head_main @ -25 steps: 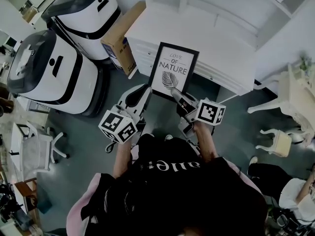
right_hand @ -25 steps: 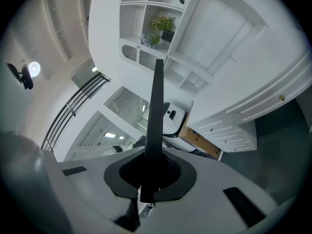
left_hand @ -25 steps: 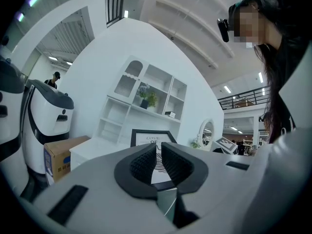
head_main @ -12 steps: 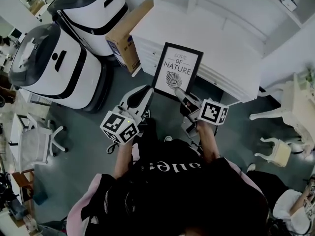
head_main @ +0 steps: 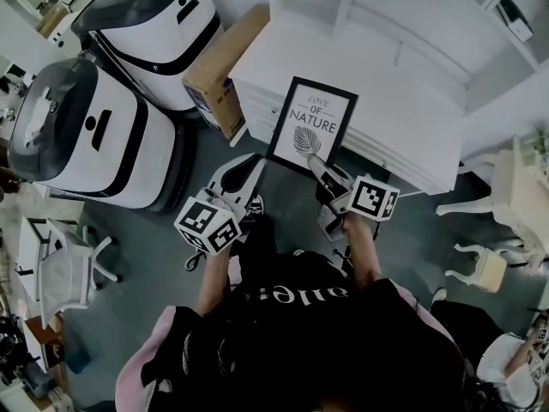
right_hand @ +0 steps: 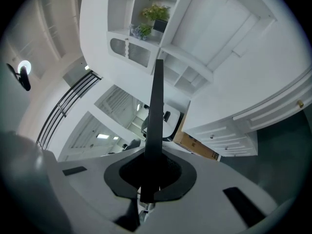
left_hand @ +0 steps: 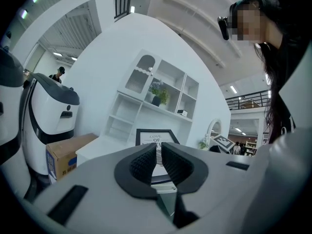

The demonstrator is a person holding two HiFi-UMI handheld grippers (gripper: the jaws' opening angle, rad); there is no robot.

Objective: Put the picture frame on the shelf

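Observation:
The picture frame [head_main: 311,125] is black with a white "LOVE OF NATURE" leaf print. It is held upright in front of the white cabinet [head_main: 403,101], which carries the shelf unit [head_main: 343,3]. My right gripper [head_main: 319,168] is shut on the frame's lower right edge. In the right gripper view the frame [right_hand: 156,111] shows edge-on, rising from between the pads of the right gripper [right_hand: 152,167]. My left gripper [head_main: 250,163] hangs to the frame's lower left, apart from it. Its jaws [left_hand: 158,150] are shut with nothing between them, and the frame [left_hand: 156,136] shows beyond them.
Two large white-and-black machines [head_main: 94,136] [head_main: 159,24] stand at the left, with a cardboard box [head_main: 219,67] against the cabinet's left side. The shelf [left_hand: 161,94] holds a potted plant. A white chair [head_main: 69,264] is at lower left and white ornate furniture [head_main: 506,187] at the right.
The person has stepped a little nearer the cabinet, and the frame has shifted slightly right with the right gripper still holding it. The left gripper follows alongside, still shut.

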